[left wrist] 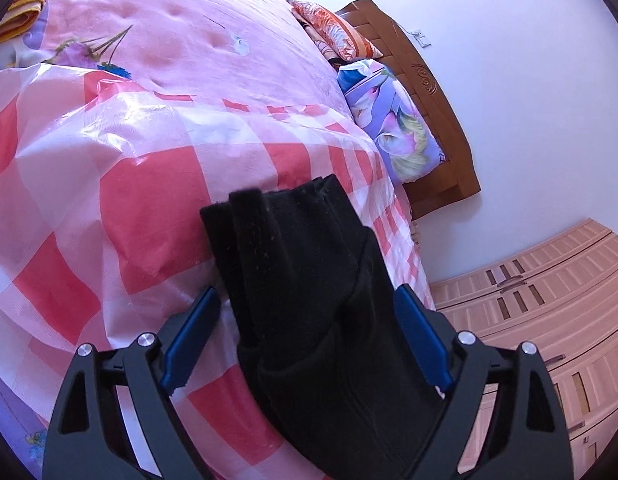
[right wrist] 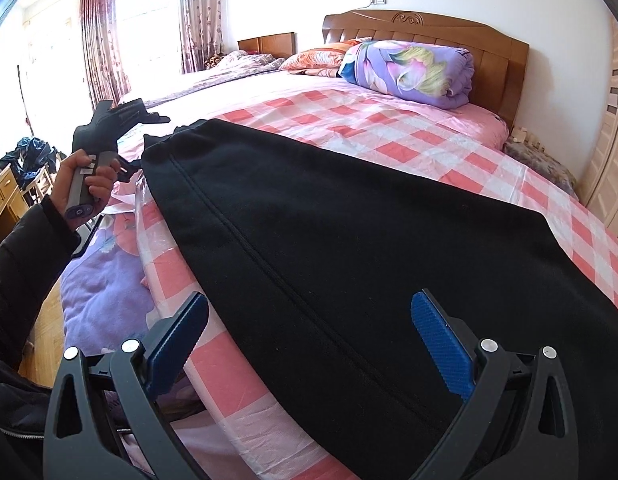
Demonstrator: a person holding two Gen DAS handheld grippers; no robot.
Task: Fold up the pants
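Nearest, the right gripper (right wrist: 309, 340) hangs wide open over the black pants (right wrist: 349, 220), gripping nothing. The pants lie spread flat on the checked sheet (right wrist: 389, 128) covering the bed (right wrist: 485, 116). At their far end the left gripper (left wrist: 307, 320) is also spread wide, straddling folded black cloth. Beyond sit a rolled purple quilt (right wrist: 413, 72) and the wooden headboard (right wrist: 493, 52).
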